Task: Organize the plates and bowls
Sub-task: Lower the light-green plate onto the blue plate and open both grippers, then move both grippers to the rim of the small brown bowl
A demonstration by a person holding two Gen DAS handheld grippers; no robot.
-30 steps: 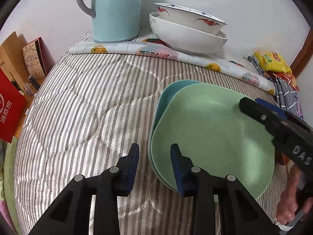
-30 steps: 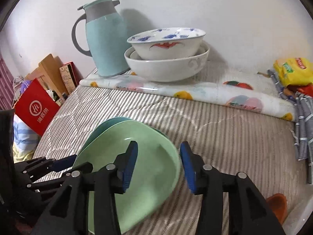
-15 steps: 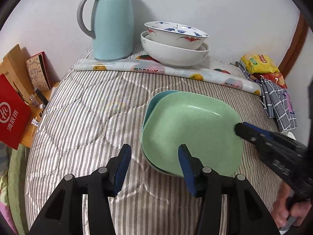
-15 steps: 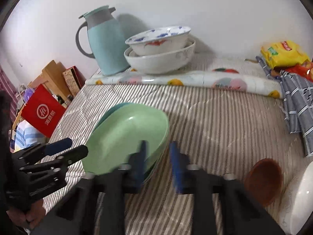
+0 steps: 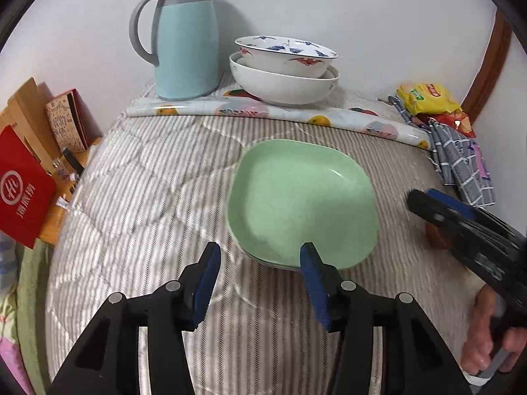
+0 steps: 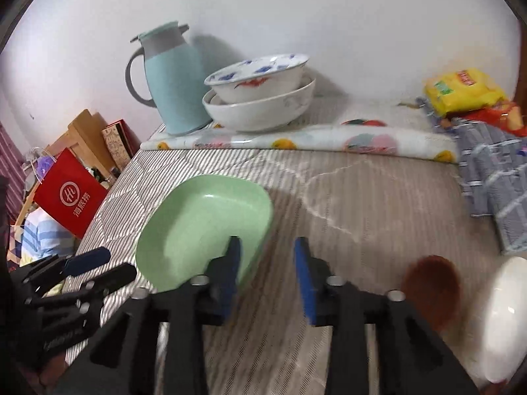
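A light green plate (image 5: 303,200) lies on top of another plate on the striped quilt; it also shows in the right wrist view (image 6: 204,227). A patterned bowl (image 5: 286,54) sits nested in a larger white bowl (image 5: 283,87) at the back; the same bowls show in the right wrist view (image 6: 260,98). My left gripper (image 5: 257,283) is open and empty, just in front of the plate. My right gripper (image 6: 266,270) is open and empty, at the plate's right edge. A small brown bowl (image 6: 431,286) and a white dish (image 6: 504,319) lie right of it.
A light blue jug (image 5: 184,36) stands left of the bowls on a fruit-print cloth (image 5: 329,120). A yellow snack pack (image 5: 426,98) and a checked towel (image 5: 461,164) lie at the right. A red bag (image 5: 23,191) and boxes stand beyond the left edge.
Both grippers have pulled back from the green plate, which now lies squarely over the plate beneath. The right gripper narrowed half a second ago and is wider now.
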